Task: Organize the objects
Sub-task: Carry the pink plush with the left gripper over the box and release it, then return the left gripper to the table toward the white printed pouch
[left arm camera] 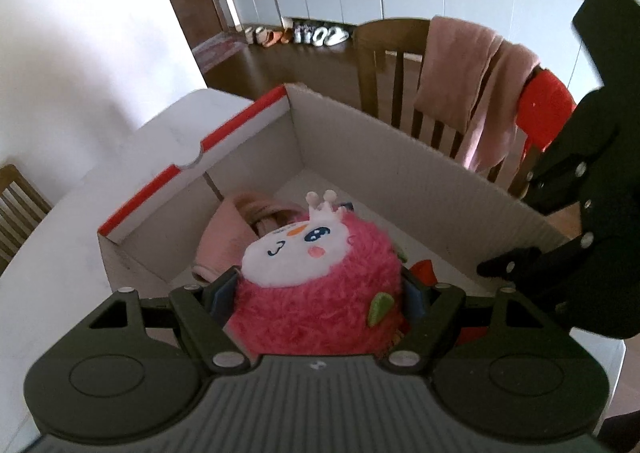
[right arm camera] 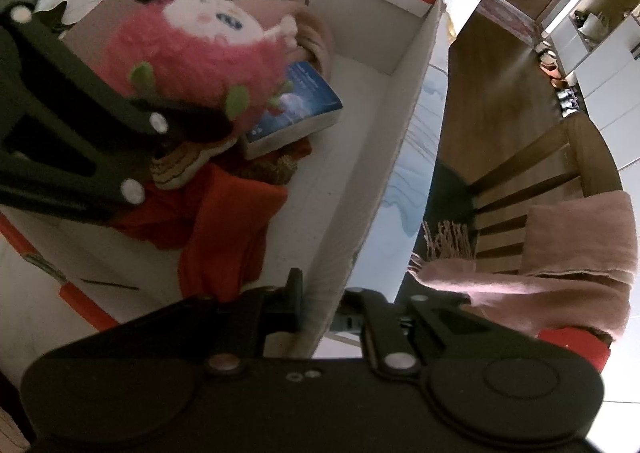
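Left claw (left arm camera: 320,289), tilted steeply downward, clamps the round pink fluffy plush toy (left arm camera: 316,285) above the open white cardboard box (left arm camera: 400,157) at frame centre, while right claw (right arm camera: 320,313), pointing steeply down, pinches the box's near wall, lower centre.

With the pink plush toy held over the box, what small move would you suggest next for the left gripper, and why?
Probably lower it a little, then open: the left gripper grips the plush toy above the box, over the book and red cloth, while the right gripper clamps the wall.
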Action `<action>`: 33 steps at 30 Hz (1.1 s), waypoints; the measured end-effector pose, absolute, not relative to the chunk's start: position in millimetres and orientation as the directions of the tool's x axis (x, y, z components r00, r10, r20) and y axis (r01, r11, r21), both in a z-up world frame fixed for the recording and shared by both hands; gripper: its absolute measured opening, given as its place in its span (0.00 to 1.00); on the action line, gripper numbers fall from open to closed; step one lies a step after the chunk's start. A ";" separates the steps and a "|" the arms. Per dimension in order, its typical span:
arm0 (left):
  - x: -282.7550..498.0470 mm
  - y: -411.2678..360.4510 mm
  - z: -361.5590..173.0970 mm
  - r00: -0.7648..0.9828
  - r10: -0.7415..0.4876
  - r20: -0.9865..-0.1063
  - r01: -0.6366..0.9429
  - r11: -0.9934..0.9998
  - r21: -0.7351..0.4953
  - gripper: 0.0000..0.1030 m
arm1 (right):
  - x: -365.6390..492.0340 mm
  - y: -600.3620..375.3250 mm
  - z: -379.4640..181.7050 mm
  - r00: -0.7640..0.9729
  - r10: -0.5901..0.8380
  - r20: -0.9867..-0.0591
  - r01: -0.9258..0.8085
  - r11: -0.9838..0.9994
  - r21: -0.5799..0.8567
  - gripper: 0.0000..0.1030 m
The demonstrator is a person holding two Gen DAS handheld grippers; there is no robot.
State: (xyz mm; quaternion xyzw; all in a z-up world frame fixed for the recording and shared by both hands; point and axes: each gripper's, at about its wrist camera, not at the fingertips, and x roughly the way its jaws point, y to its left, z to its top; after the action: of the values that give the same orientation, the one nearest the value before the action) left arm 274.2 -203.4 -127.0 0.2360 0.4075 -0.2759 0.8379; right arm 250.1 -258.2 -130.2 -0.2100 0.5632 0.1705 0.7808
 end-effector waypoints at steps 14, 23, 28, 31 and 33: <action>269.2 -192.5 -126.2 0.527 -0.283 -0.801 0.632 0.761 0.146 0.82 | 246.3 -261.2 -107.8 0.340 0.052 -0.939 -0.484 0.866 -0.128 0.08; 261.1 -175.9 -115.7 0.522 -0.334 -0.785 0.622 0.779 0.082 0.83 | 247.4 -261.2 -106.8 0.339 0.045 -0.940 -0.484 0.865 -0.134 0.08; 258.5 -164.1 -105.9 0.516 -0.368 -0.773 0.613 0.790 0.033 0.84 | 248.5 -260.9 -107.4 0.335 0.045 -0.941 -0.482 0.866 -0.130 0.08; 253.1 -157.4 -98.1 0.530 -0.377 -0.760 0.609 0.793 0.031 0.88 | 249.5 -260.5 -107.4 0.333 0.042 -0.942 -0.480 0.867 -0.131 0.08; 247.3 -151.6 -91.1 0.535 -0.393 -0.748 0.613 0.790 0.024 0.92 | 250.2 -260.6 -107.7 0.333 0.041 -0.942 -0.477 0.869 -0.131 0.08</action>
State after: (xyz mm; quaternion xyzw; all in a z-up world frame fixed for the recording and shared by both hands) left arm 247.3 -151.6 -91.1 0.1433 0.3843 -0.2910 0.8643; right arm 250.2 -260.6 -107.7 -0.1969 0.5541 0.1634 0.7922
